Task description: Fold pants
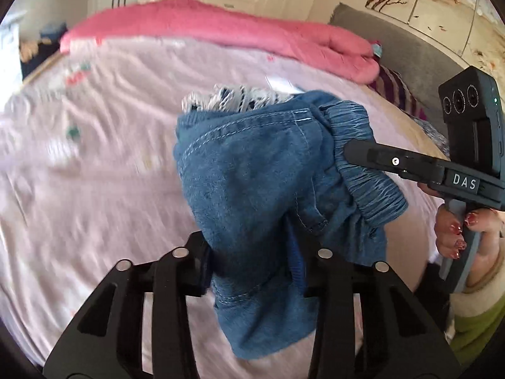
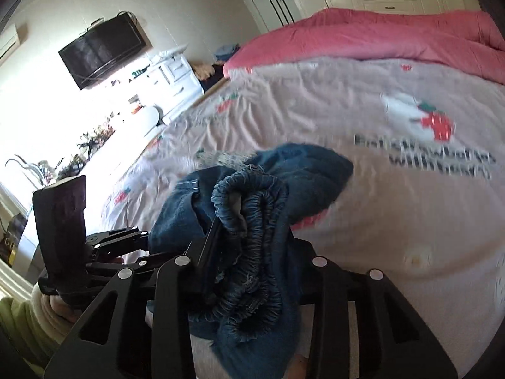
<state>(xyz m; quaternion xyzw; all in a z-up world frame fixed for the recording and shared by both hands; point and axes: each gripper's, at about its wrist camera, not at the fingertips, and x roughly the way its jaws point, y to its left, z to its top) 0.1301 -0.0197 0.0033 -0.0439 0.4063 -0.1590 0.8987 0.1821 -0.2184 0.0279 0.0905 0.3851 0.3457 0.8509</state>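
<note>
The blue denim pants (image 1: 252,164) hang bunched up above the pale pink bed sheet (image 1: 94,164). My left gripper (image 1: 252,268) is shut on a fold of the denim at the bottom of the left wrist view. From the right, my right gripper (image 1: 353,154) comes in and clamps the gathered elastic waistband (image 1: 372,189). In the right wrist view the waistband (image 2: 252,202) is bunched between the right gripper (image 2: 249,271), with the rest of the pants (image 2: 303,170) drooping beyond. The left gripper (image 2: 139,237) shows at the left, against the denim.
A rolled pink blanket (image 1: 221,31) lies along the far side of the bed. White patterned fabric (image 1: 233,98) peeks out behind the pants. A striped pillow (image 1: 394,88) and grey headboard (image 1: 394,47) are at right. A wall TV (image 2: 101,50) and white dresser (image 2: 176,72) stand past the bed.
</note>
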